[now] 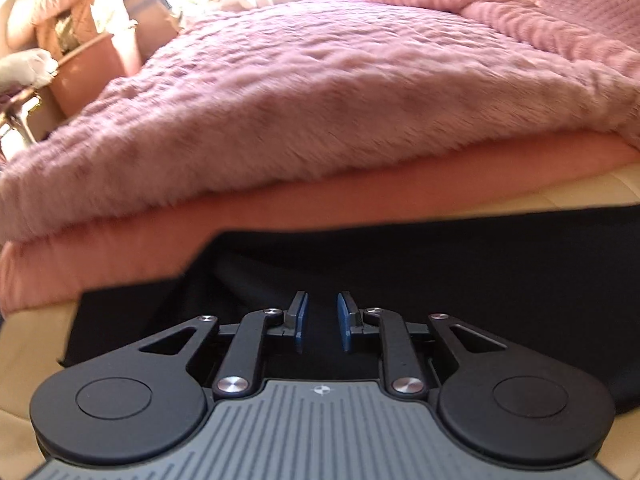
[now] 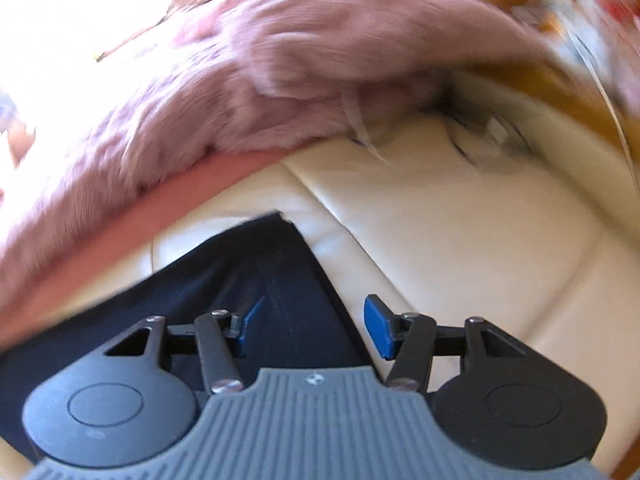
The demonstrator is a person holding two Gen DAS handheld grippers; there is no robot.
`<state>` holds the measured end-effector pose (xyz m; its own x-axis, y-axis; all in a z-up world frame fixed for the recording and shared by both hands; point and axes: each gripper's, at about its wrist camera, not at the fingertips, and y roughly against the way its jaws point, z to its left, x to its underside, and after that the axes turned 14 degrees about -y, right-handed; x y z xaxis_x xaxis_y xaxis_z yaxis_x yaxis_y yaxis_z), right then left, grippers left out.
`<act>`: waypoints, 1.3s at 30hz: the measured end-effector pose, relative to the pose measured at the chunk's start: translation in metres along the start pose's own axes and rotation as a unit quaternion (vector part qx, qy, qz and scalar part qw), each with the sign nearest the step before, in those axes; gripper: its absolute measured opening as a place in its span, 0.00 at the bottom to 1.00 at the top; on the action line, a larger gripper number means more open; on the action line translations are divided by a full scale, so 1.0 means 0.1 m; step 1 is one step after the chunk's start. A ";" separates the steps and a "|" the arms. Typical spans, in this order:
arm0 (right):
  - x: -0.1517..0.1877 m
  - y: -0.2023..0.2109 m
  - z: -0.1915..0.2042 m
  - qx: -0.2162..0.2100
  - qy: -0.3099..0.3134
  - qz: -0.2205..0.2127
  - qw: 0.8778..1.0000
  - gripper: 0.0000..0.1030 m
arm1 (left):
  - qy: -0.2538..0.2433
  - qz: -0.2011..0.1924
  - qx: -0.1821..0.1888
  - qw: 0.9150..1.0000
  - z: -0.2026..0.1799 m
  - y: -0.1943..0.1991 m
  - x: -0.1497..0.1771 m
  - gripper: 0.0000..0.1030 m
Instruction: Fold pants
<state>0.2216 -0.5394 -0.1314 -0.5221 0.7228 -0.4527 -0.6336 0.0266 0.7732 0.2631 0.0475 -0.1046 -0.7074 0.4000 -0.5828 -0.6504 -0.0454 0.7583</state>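
I'm seeing the dark navy fabric pants (image 1: 460,264) lying flat on the cream leather cushion (image 1: 32,344), right under and ahead of the left gripper (image 1: 322,326). Its jaws are standing a little apart, blue pads (image 1: 301,322) facing each other, nothing pinched between them; cloth is only showing behind the gap. The right gripper (image 2: 316,330) is hovering over the pants' edge (image 2: 256,272): jaws wide apart, holding nothing, left pad over the dark cloth, right pad (image 2: 376,326) over bare cream leather (image 2: 460,240).

Right view is blurring badly, so clutter at top right is unreadable. Pants are running out of frame at the right of the left view and under both gripper bodies, so I can't tell which end I'm at, or how many layers there are.

A fuzzy pink fur blanket (image 1: 320,92) over a salmon-pink layer (image 1: 360,184) is lying just behind the pants. Far left there's a terracotta-coloured pot (image 1: 90,72) and pink bundles, sunlit.
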 end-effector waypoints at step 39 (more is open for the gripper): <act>-0.01 0.17 -0.27 0.121 0.032 -0.086 0.988 0.39 | 0.038 0.004 0.053 0.998 -0.64 0.87 0.68 0.22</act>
<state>0.1959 -0.5588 -0.1295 -0.4591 0.6484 -0.6073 -0.5651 0.3143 0.7628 0.1407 0.0116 -0.0965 -0.7337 0.3283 -0.5949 -0.6150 0.0515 0.7868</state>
